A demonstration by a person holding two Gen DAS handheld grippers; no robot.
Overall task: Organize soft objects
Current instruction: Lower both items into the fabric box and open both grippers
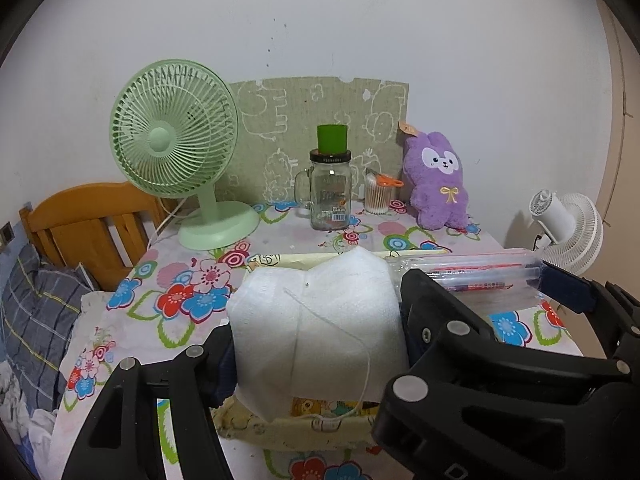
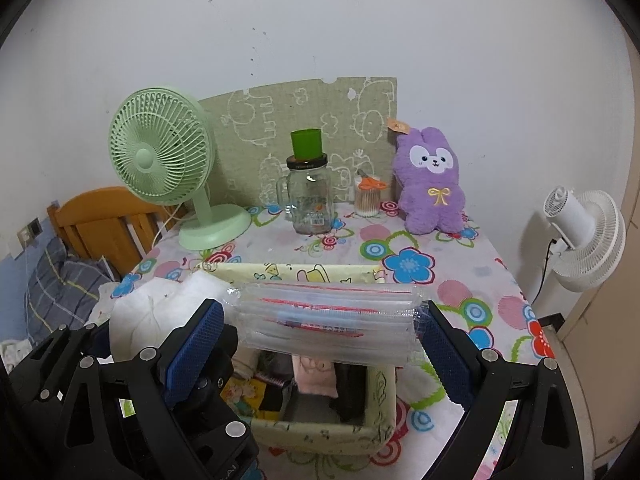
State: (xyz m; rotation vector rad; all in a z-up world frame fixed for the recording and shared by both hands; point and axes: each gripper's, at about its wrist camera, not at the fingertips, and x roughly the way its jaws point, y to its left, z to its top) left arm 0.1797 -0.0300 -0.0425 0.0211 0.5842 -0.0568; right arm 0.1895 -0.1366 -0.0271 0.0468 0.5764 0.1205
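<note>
A folded white mask (image 1: 316, 320), its ear string trailing loose, hangs above the yellow cartoon-print fabric box (image 2: 320, 432). Beside it, a clear packet of masks (image 2: 326, 322) with red stripes lies level over the same box, which holds soft clothes.

**Colours on the flowered table**

The tablecloth (image 2: 472, 280) is white with red, blue and pink flowers and green loops. A pale green fan (image 2: 160, 148) stands by a purple plush rabbit (image 2: 432, 184) with a white face and yellow bow. The jar (image 2: 310, 200) is clear glass under a green cup (image 2: 306, 144). The basket (image 2: 316, 434) looks cream with cartoon prints, and the mask (image 1: 320, 320) is white.
</note>
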